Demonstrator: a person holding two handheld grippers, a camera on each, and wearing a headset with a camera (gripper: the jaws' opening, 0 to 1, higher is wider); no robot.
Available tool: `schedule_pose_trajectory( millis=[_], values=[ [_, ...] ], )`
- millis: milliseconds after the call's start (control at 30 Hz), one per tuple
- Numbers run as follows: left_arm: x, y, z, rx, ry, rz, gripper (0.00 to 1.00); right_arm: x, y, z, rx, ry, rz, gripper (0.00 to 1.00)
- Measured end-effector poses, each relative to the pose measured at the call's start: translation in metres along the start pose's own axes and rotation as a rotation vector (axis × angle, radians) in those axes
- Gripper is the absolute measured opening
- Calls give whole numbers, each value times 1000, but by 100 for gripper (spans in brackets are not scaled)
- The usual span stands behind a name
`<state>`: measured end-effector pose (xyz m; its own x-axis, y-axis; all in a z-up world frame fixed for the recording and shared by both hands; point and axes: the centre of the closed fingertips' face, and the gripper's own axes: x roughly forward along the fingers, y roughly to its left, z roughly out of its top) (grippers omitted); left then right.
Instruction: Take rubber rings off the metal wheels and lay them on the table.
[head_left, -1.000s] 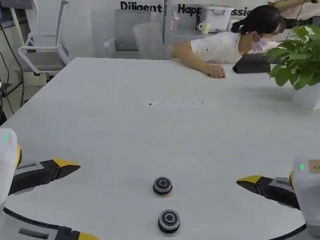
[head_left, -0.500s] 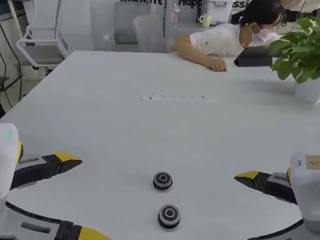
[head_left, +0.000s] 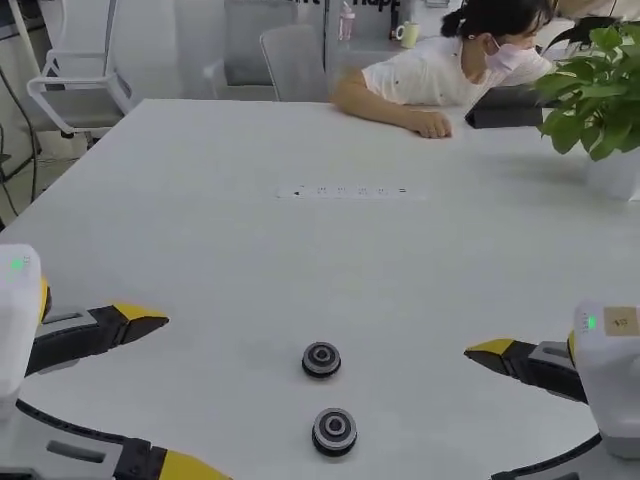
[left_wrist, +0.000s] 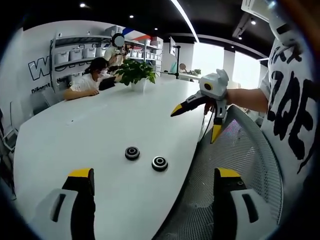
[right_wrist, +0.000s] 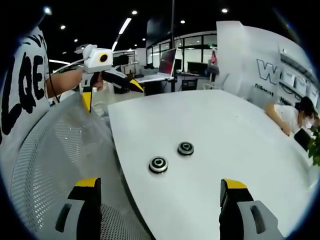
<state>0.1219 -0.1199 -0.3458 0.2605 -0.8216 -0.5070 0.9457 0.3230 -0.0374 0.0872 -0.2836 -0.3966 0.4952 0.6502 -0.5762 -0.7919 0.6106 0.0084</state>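
Two small metal wheels with black rubber rings lie flat on the white table (head_left: 250, 250), close to its front edge. The farther wheel (head_left: 321, 359) (left_wrist: 132, 153) (right_wrist: 185, 148) and the nearer wheel (head_left: 334, 431) (left_wrist: 159, 163) (right_wrist: 158, 164) sit a short way apart. My left gripper (head_left: 160, 395) (left_wrist: 153, 173) (right_wrist: 113, 98) hovers open to the left of them, its yellow-tipped jaws wide apart. On the other side my right gripper (head_left: 500, 410) (right_wrist: 160, 183) (left_wrist: 194, 127) is also open. Neither touches a wheel, and nothing is held.
A person (head_left: 440, 70) leans on the table's far end beside a dark object (head_left: 505, 112). A potted plant (head_left: 600, 90) stands at the far right. A row of sockets (head_left: 350, 190) is set into the table's middle. Chairs (head_left: 295, 60) stand beyond. A mesh surface (left_wrist: 235, 165) lies under the curved front edge.
The head view has tilted a little, so everything sits slightly higher or lower. Both grippers and both wheels hold their places. The person at the far end has lifted their head.
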Motion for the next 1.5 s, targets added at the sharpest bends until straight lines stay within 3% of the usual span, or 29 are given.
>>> schedule_pose_trajectory(
  millis=[733, 1067, 1167, 1500],
  values=[
    [4, 5, -2, 23, 19, -5, 97, 3, -5, 4, 1, -16, 3, 99],
    [9, 8, 1, 43, 23, -10, 96, 11, -12, 11, -5, -39, 13, 99],
    [12, 9, 3, 42, 15, -13, 95, 14, -13, 12, -14, -37, 23, 93],
    [22, 18, 3, 53, 30, -22, 95, 23, -15, 15, -23, -37, 41, 93]
  ],
)
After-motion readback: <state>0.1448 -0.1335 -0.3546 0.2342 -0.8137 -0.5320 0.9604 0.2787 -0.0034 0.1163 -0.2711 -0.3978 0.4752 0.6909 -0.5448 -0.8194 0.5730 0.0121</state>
